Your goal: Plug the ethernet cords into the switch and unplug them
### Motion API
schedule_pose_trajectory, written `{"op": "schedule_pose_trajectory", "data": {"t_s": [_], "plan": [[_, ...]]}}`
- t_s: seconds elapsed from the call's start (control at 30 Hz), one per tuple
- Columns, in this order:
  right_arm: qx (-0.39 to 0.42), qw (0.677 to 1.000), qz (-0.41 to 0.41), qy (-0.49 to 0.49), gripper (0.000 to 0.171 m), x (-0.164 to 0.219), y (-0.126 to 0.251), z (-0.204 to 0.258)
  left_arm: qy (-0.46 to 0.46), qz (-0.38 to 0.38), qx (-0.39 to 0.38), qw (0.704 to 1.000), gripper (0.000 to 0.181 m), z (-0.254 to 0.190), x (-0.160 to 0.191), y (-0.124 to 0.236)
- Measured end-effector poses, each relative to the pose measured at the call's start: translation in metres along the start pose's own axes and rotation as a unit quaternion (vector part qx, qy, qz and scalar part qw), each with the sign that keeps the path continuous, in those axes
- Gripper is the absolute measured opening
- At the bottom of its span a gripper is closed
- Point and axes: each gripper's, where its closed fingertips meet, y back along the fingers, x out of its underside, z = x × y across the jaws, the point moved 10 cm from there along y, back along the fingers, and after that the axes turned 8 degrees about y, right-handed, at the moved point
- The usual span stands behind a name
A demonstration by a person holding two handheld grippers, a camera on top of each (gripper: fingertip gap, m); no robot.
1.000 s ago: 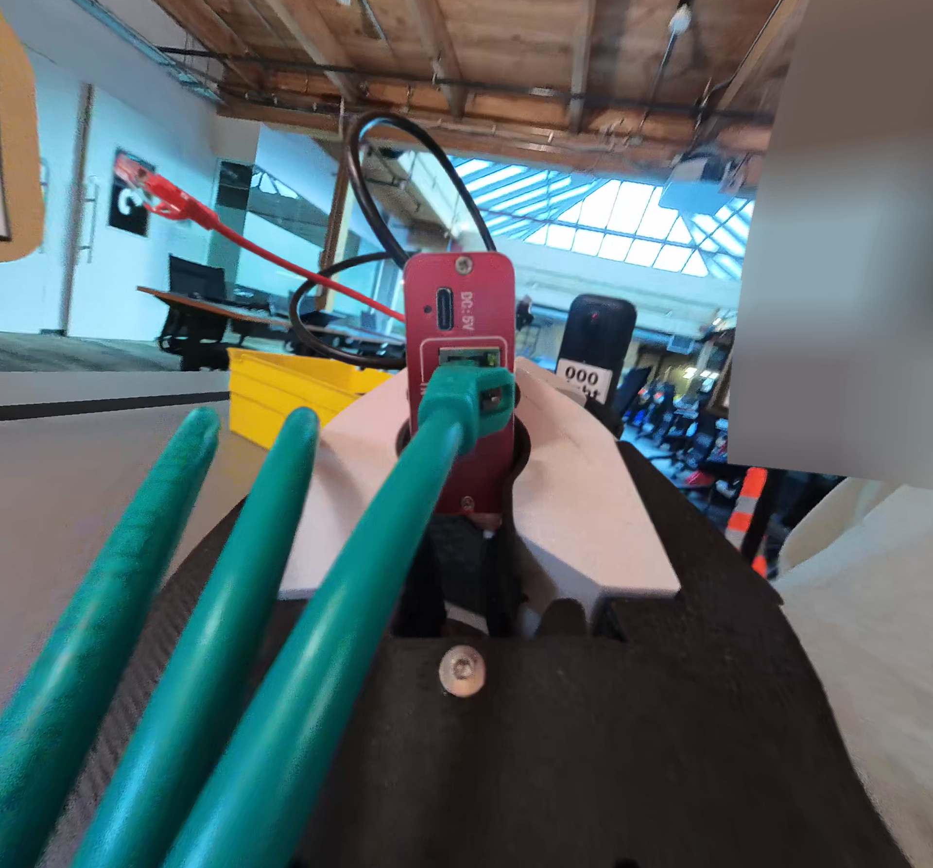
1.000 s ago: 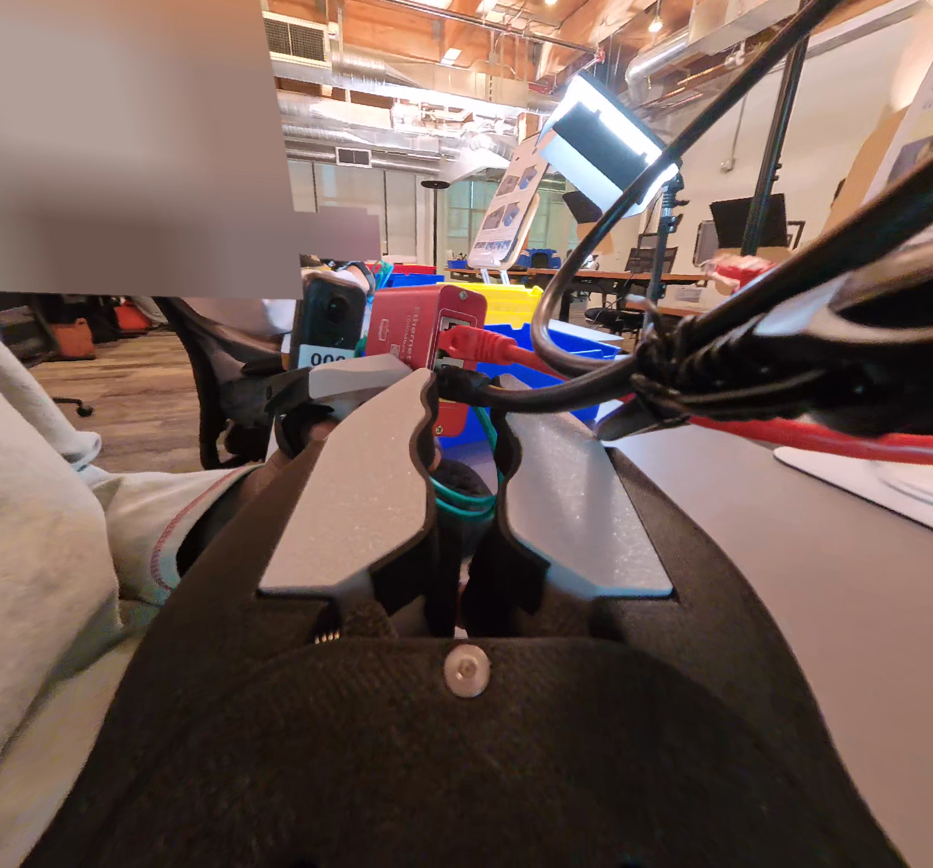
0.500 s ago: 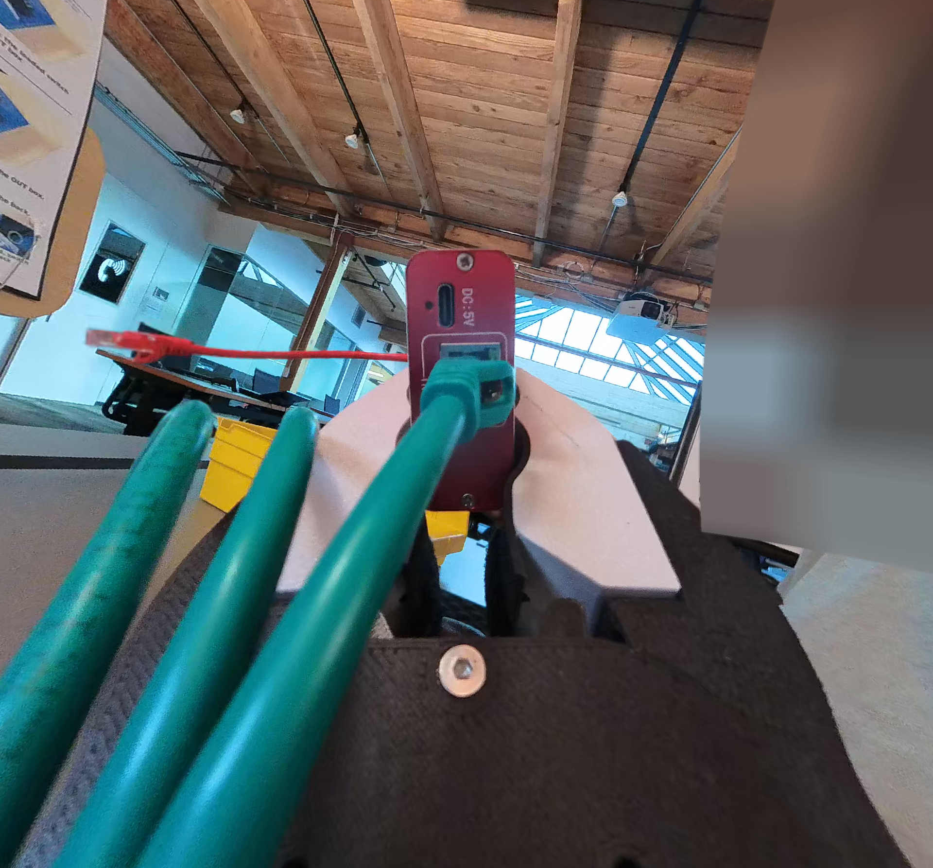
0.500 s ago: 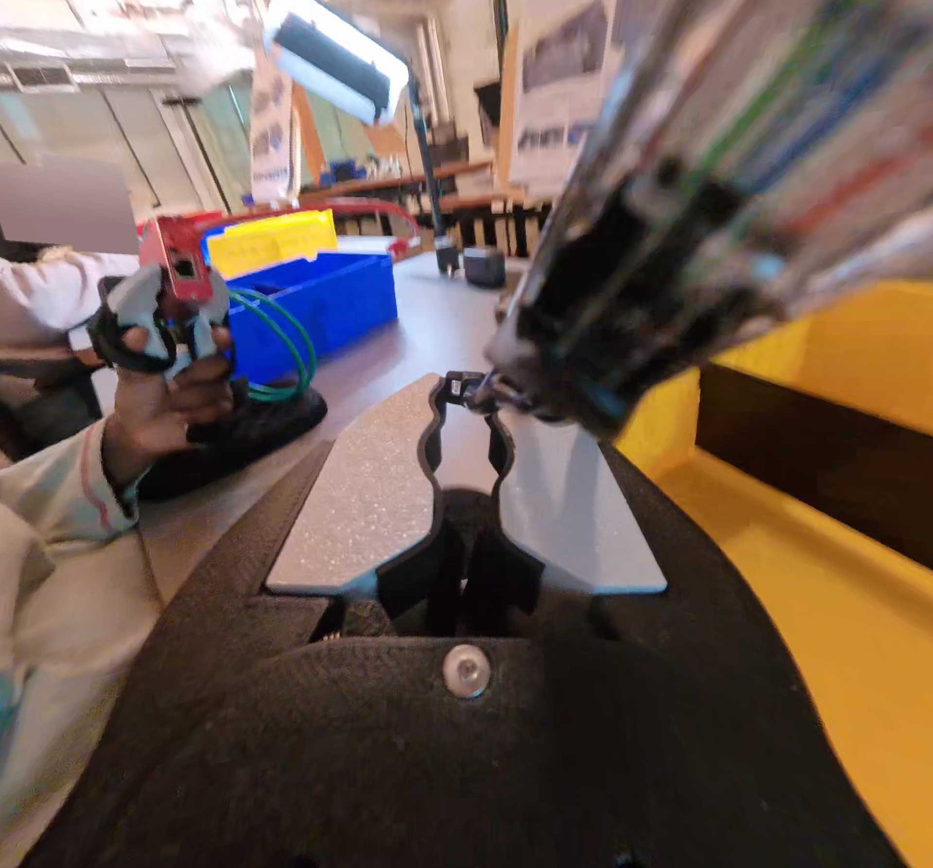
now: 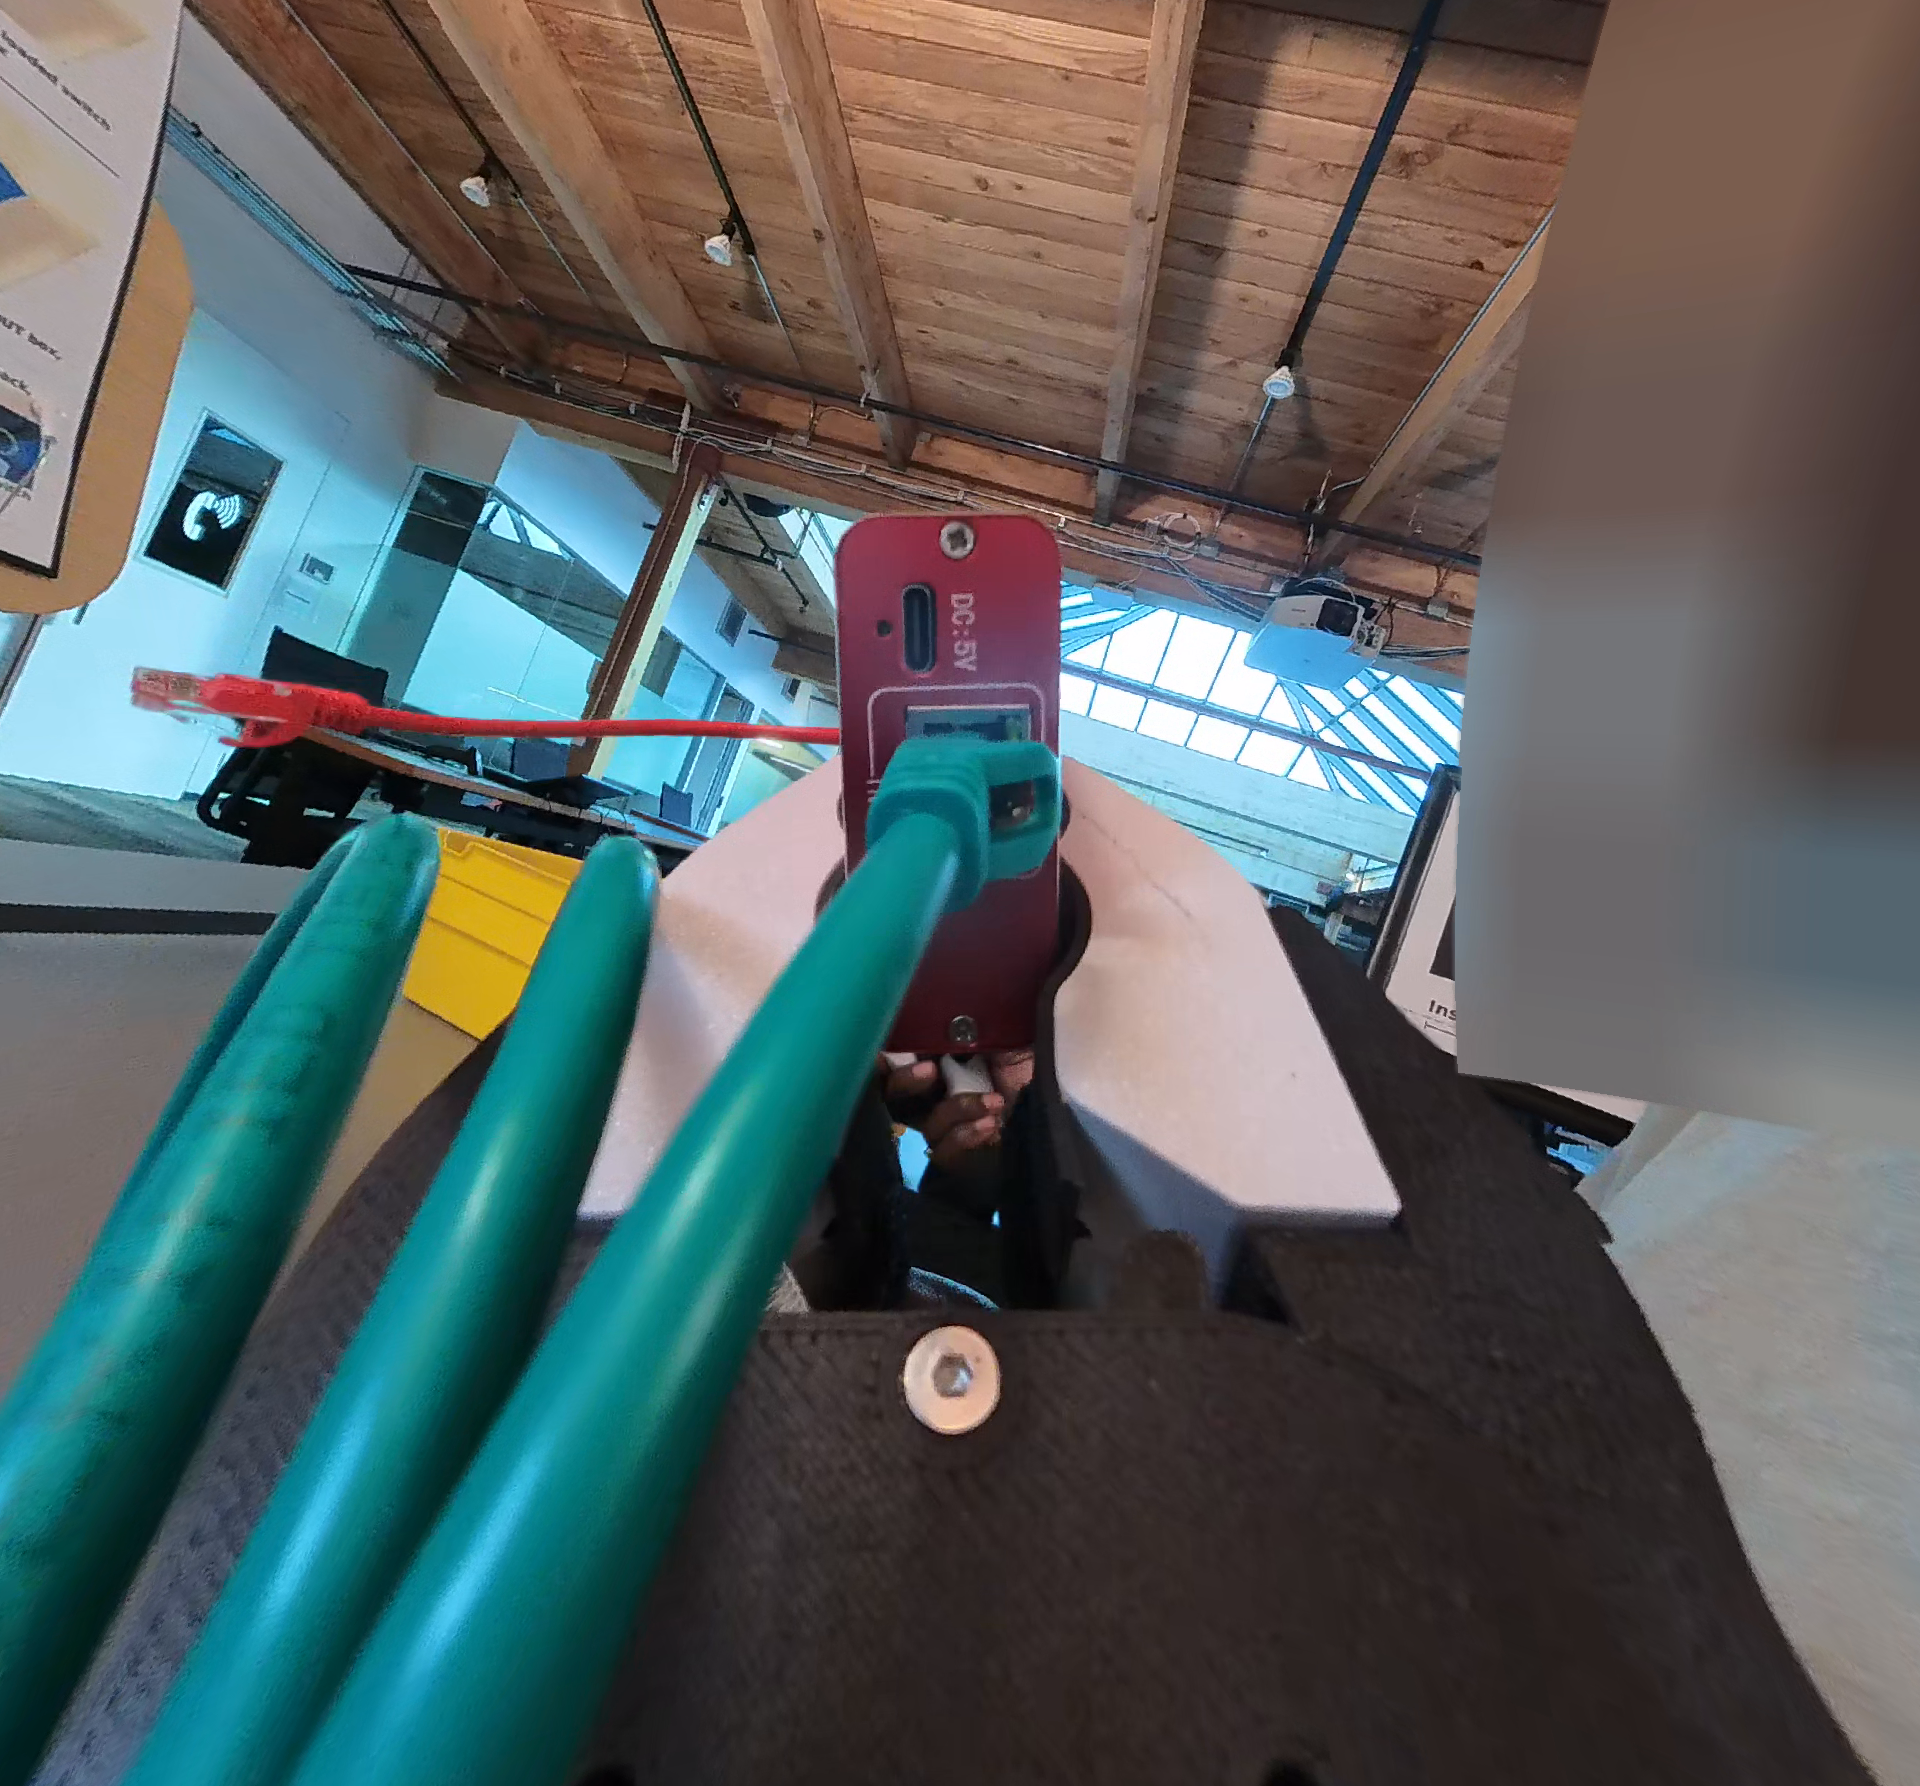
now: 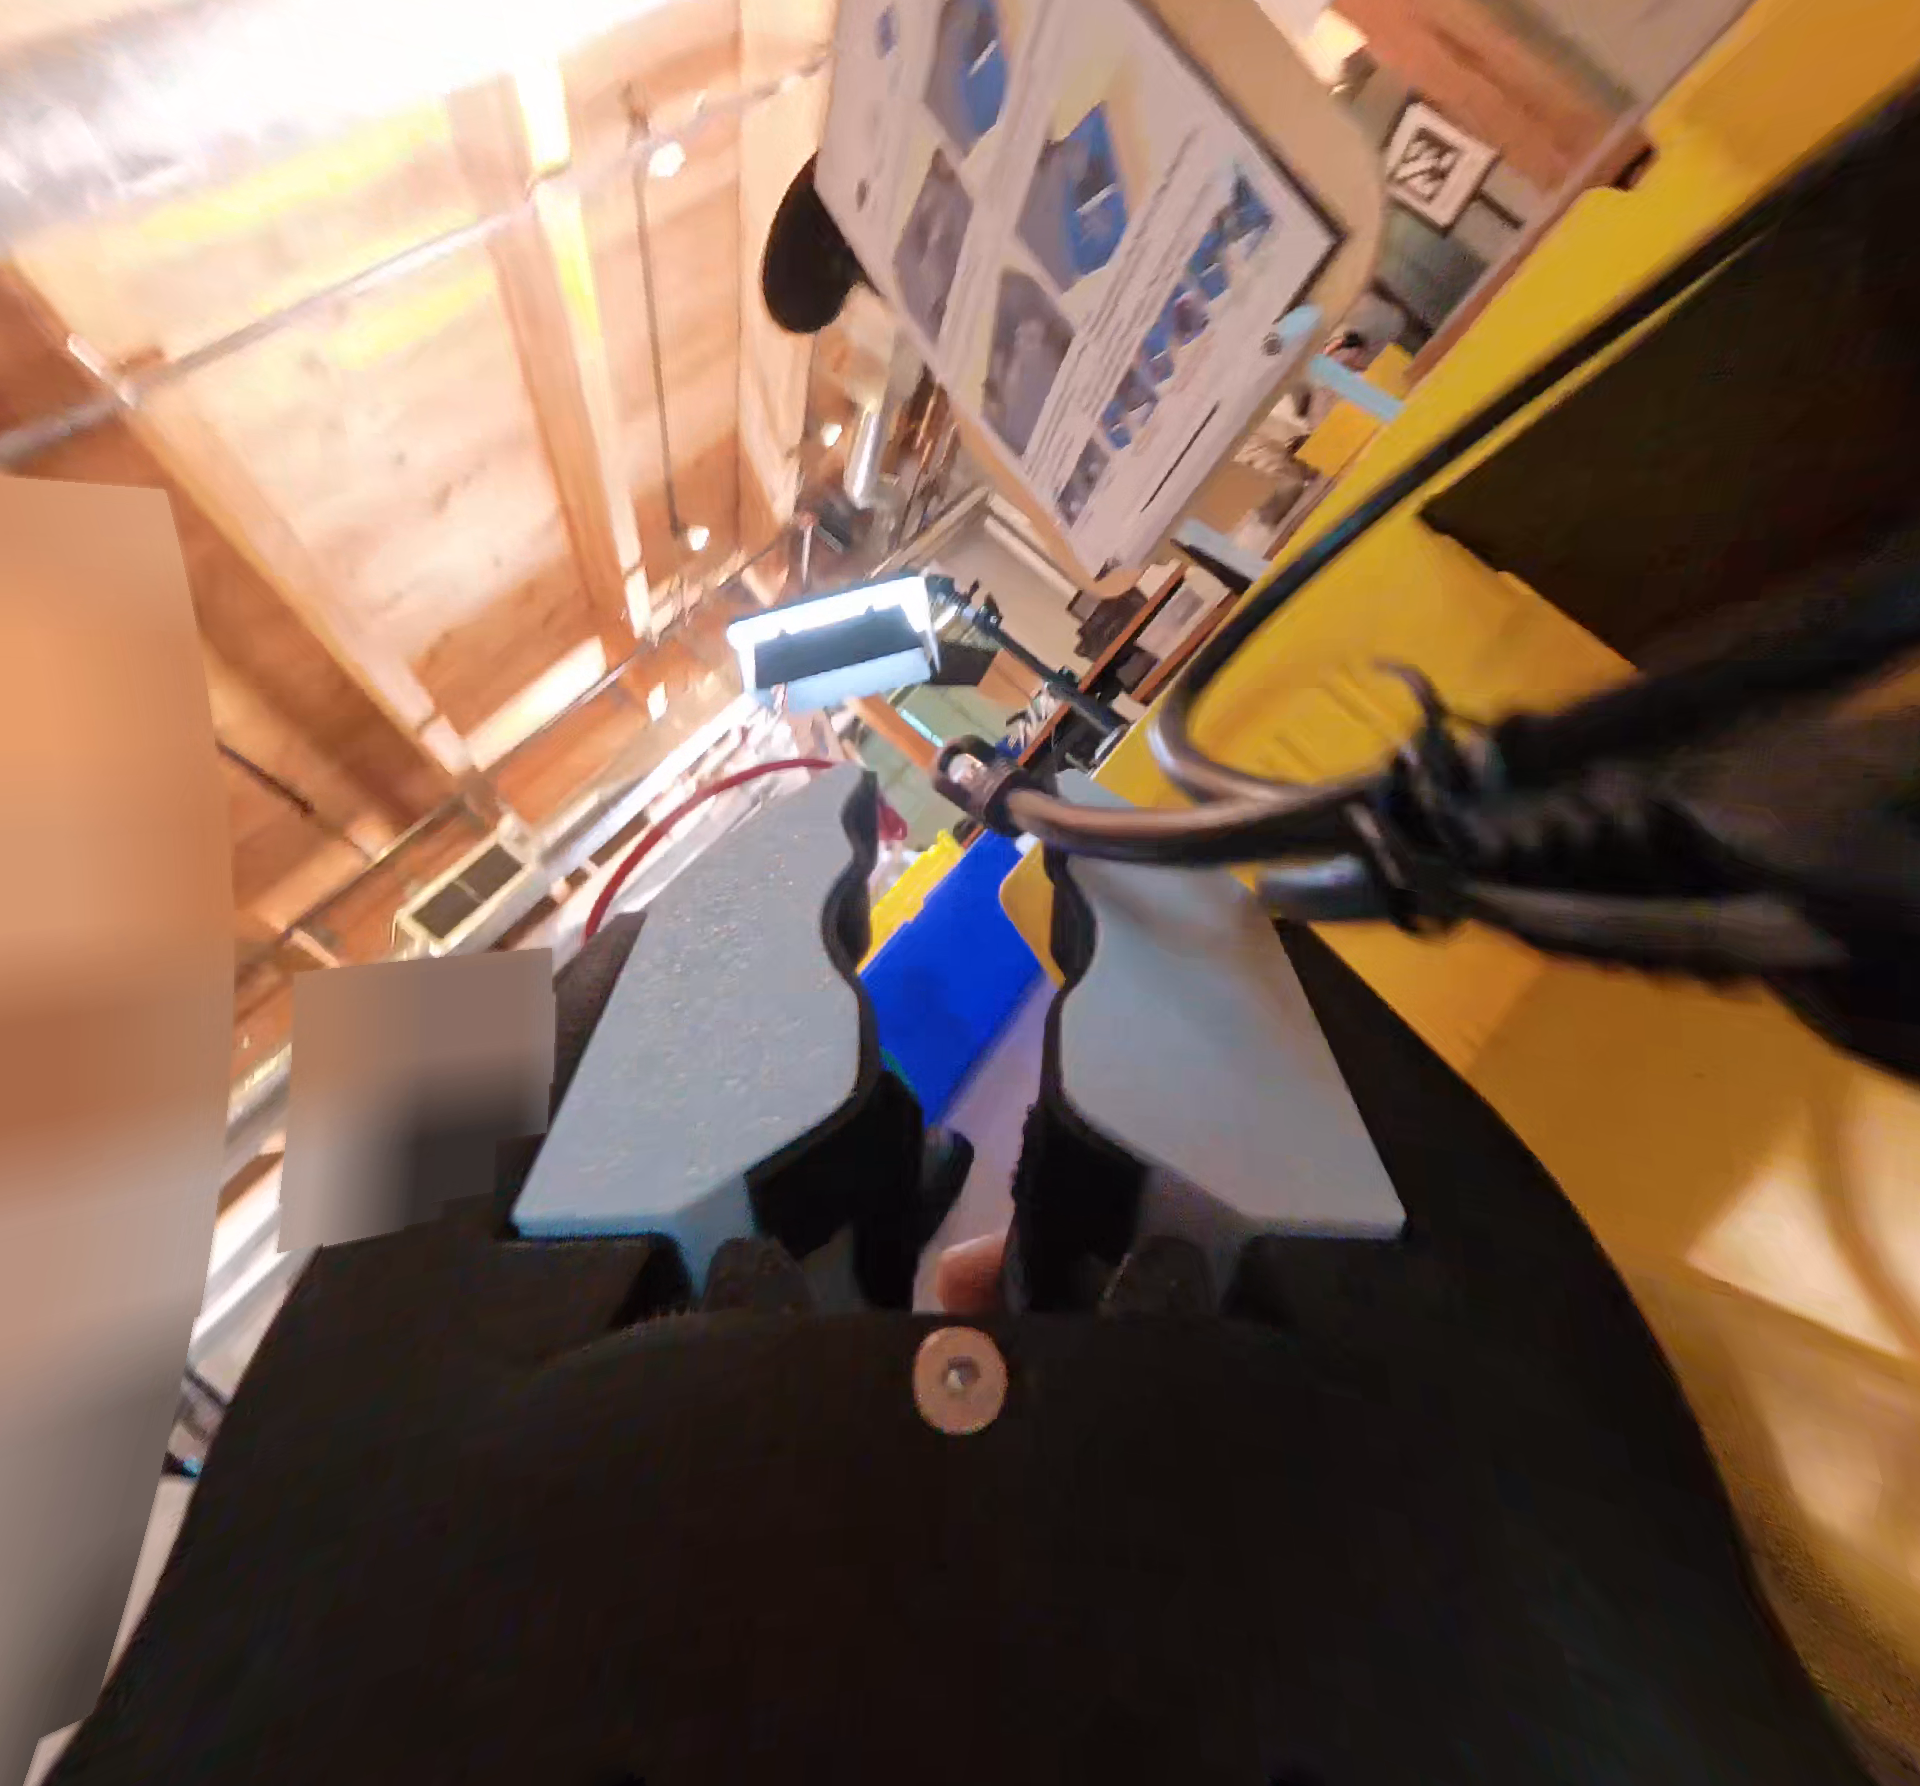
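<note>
My left gripper (image 5: pixel 951 905) is shut on the red switch (image 5: pixel 951 967) and holds it upright. A green ethernet cord (image 5: pixel 966 801) is plugged into the near port, and its loops run down to the lower left. The slot above that port is empty. A red ethernet cord (image 5: pixel 582 726) runs left from behind the switch and ends in a free plug (image 5: pixel 197 697). My right gripper (image 6: pixel 956 791) is open, tilted and blurred. The end of a black cable (image 6: pixel 971 780) lies between its tips, and the cable crosses the right finger (image 6: pixel 1174 1009).
A yellow bin (image 6: pixel 1455 1009) is close on the right of the right gripper, with a blue bin (image 6: pixel 956 947) beyond its fingers. Another yellow bin (image 5: pixel 488 926) stands on the grey table (image 5: pixel 125 1009). A light panel (image 6: pixel 831 645) and a poster board (image 6: pixel 1091 230) stand behind. The left gripper's tips are roughly 30 centimetres from the right gripper's.
The black cable has come out of the switch's top slot. My right gripper swung away with it toward the yellow bin and has opened. My left gripper tilted the switch upward.
</note>
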Motion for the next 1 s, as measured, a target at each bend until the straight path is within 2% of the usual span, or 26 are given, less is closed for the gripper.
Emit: {"op": "schedule_pose_trajectory", "data": {"t_s": [0.07,0.13,0.2,0.27,0.33,0.4,0.47,0.53,0.6,0.63,0.67,0.73,0.8,0.83,0.9,0.97,1.0], "plan": [[0.027,1.0,0.006,-0.002,0.053,-0.002,-0.001,0.002,0.002,0.002,0.0,1.0,0.03,0.0,0.0,0.0],[0.041,0.997,0.066,0.012,0.069,-0.003,-0.003,0.007,0.005,0.003,-0.001,1.0,0.029,0.001,0.0,0.0],[0.038,0.986,0.155,0.044,0.066,-0.003,-0.004,0.017,0.004,0.002,-0.003,1.0,0.03,0.001,0.0,0.0],[0.075,0.964,0.231,0.105,0.063,-0.005,-0.002,0.028,0.003,0.002,-0.004,1.0,0.031,0.001,0.0,0.0],[0.088,0.928,0.314,0.183,0.046,-0.005,0.001,0.044,0.003,0.004,-0.005,1.0,0.031,0.001,0.0,0.0],[0.074,0.887,0.383,0.245,0.045,-0.001,0.001,0.06,0.0,0.007,-0.006,1.0,0.031,0.001,0.001,-0.001],[0.045,0.85,0.419,0.314,0.035,0.0,0.005,0.077,-0.006,0.011,-0.007,1.0,0.03,0.0,0.001,-0.001],[0.06,0.804,0.413,0.423,0.034,-0.005,0.013,0.088,-0.013,0.015,-0.009,1.0,0.03,0.0,0.002,-0.002],[0.137,0.733,0.377,0.55,0.036,-0.02,0.027,0.088,-0.015,0.019,-0.009,1.0,0.029,-0.001,0.002,-0.002],[0.172,0.7,0.368,0.588,0.032,-0.028,0.033,0.084,-0.015,0.02,-0.008,1.0,0.029,-0.001,0.002,-0.002],[0.199,0.68,0.377,0.597,0.027,-0.035,0.039,0.08,-0.016,0.021,-0.008,1.0,0.029,-0.001,0.003,-0.003],[0.228,0.67,0.415,0.572,0.014,-0.045,0.04,0.071,-0.02,0.025,-0.008,0.999,0.029,-0.001,0.003,-0.003],[0.211,0.674,0.426,0.565,0.012,-0.048,0.031,0.061,-0.026,0.027,-0.006,0.999,0.029,-0.002,0.004,-0.004],[0.192,0.68,0.439,0.555,0.017,-0.047,0.026,0.054,-0.029,0.03,-0.006,0.999,0.029,-0.003,0.004,-0.004],[0.187,0.672,0.499,0.514,0.042,-0.042,0.018,0.039,-0.034,0.034,-0.009,0.999,0.029,-0.003,0.004,-0.005],[0.203,0.666,0.515,0.5,0.029,-0.042,0.012,0.026,-0.035,0.037,-0.01,0.999,0.029,-0.003,0.005,-0.005],[0.192,0.684,0.501,0.494,0.022,-0.042,0.008,0.023,-0.033,0.036,-0.009,0.999,0.029,-0.003,0.005,-0.005]]}}
